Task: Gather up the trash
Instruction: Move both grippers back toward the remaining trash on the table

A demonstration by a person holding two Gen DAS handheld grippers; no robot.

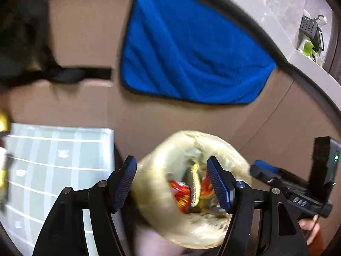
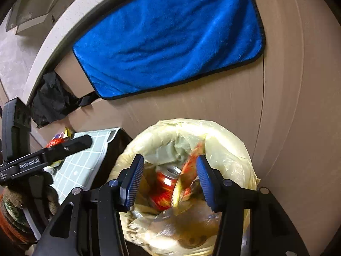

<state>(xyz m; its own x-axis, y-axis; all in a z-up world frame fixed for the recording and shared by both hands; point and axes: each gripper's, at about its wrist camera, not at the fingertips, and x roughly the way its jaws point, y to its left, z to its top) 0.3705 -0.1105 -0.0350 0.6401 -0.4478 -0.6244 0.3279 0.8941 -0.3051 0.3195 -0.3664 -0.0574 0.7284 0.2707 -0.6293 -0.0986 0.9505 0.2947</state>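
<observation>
A bin lined with a pale yellow bag (image 1: pixel 162 170) (image 2: pixel 230 140) stands below both grippers. Inside it lie red and yellow snack wrappers (image 1: pixel 181 194) (image 2: pixel 187 166) and a red can (image 2: pixel 164 183). My left gripper (image 1: pixel 171 183) is open and empty above the bin's mouth. My right gripper (image 2: pixel 169 181) is open and empty over the bin, with a blurred wrapper between its fingers, apparently loose. More wrappers (image 2: pixel 58 139) lie at the far edge of the grey grid mat (image 2: pixel 83 162) (image 1: pixel 53 160). The right gripper also shows in the left wrist view (image 1: pixel 287 181).
A blue cloth (image 1: pixel 191 53) (image 2: pixel 170 36) lies on brown cardboard (image 1: pixel 85 32) (image 2: pixel 298 106) beyond the bin. A crumpled black bag (image 2: pixel 51 100) sits at the cardboard's left edge. A black holder with green items (image 1: pixel 309 34) stands on the far floor.
</observation>
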